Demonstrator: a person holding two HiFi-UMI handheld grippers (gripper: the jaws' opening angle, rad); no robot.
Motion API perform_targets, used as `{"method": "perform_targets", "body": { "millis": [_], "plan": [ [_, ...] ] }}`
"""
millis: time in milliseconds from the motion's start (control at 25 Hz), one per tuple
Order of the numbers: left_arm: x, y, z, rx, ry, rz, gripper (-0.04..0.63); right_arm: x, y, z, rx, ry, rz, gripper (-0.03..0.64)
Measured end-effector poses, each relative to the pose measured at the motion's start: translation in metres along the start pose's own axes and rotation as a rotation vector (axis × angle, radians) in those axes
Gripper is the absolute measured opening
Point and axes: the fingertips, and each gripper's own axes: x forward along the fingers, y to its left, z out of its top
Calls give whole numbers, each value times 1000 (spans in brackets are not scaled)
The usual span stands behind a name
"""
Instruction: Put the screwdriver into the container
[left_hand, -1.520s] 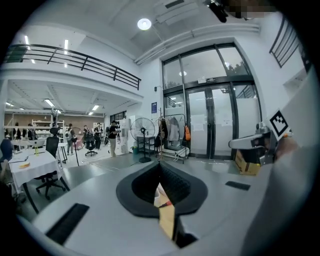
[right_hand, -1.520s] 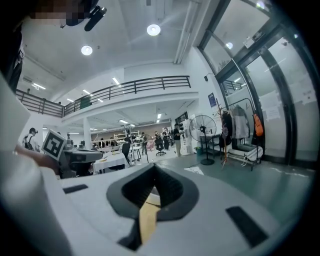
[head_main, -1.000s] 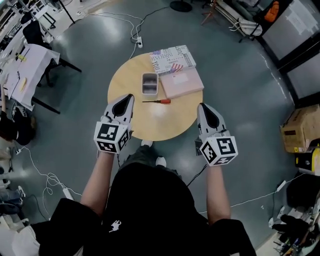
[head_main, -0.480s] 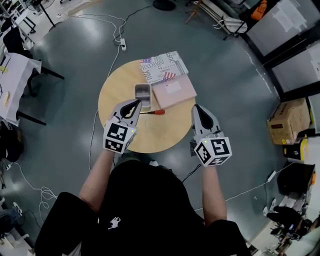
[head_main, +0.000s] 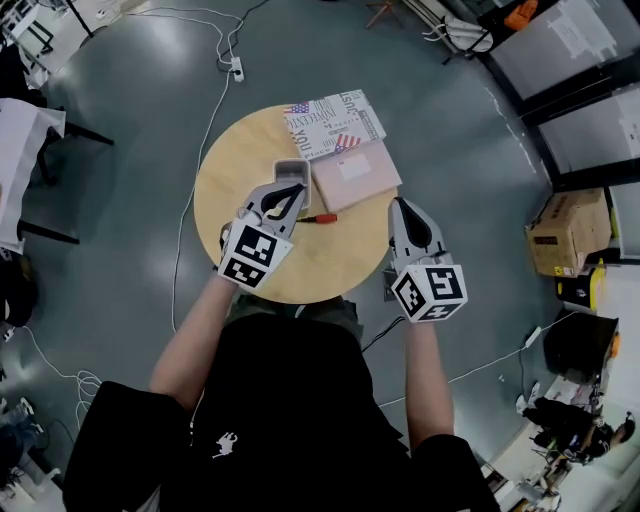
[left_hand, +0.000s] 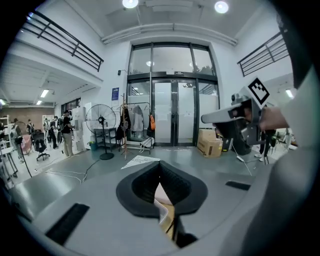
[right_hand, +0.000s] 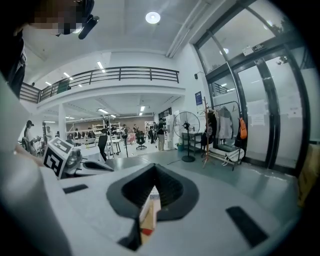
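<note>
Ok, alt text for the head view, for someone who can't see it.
From above, a person holds two grippers at a round table, the left gripper, jaws shut, near a grey container and a red-handled screwdriver. The right gripper hangs at the table's right edge.

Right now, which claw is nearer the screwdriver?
Left. The left claw sits right above the shaft end of the screwdriver; the right claw is off to its right, clearly apart.
</note>
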Motion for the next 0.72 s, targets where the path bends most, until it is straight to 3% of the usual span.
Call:
{"method": "perform_targets", "body": {
  "millis": [240,720],
  "plan": [
    [26,-22,-34,40,86,-97,3,22,7,-19,20,48,22,2],
    [80,-66,-100,132,265,-201,53,43,-20,-65,74,123,11,2]
  ]
}}
